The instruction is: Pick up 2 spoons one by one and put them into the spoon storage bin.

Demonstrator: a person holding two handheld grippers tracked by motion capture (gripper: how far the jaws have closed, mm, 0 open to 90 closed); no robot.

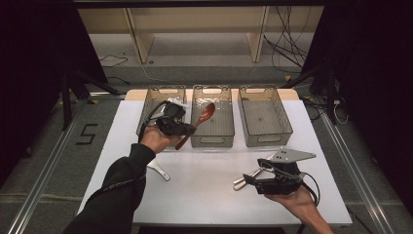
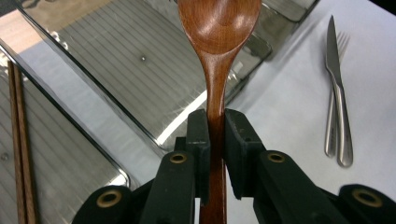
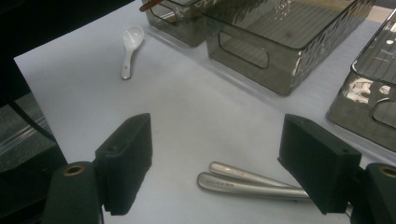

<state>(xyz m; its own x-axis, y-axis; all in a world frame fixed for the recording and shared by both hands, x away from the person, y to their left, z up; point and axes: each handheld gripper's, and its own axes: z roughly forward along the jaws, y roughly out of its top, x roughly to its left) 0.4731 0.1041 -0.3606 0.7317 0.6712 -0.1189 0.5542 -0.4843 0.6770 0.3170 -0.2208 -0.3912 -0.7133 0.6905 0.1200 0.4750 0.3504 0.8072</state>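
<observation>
One item in hand: our left gripper (image 2: 215,126) clamps wooden spoon (image 2: 217,28) over mid bin (image 1: 212,122), frame center. Right gripper (image 3: 224,163) agape above knife+fork (image 3: 247,182); white spoon (image 3: 130,44) also left.

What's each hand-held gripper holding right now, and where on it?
The left hand-held gripper is shut on the wooden spoon, clamping its handle just below the bowl. The right hand-held gripper is open and holds nothing.

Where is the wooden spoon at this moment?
In the high view, the wooden spoon is held in the left gripper, with its bowl above the middle bin.
</observation>
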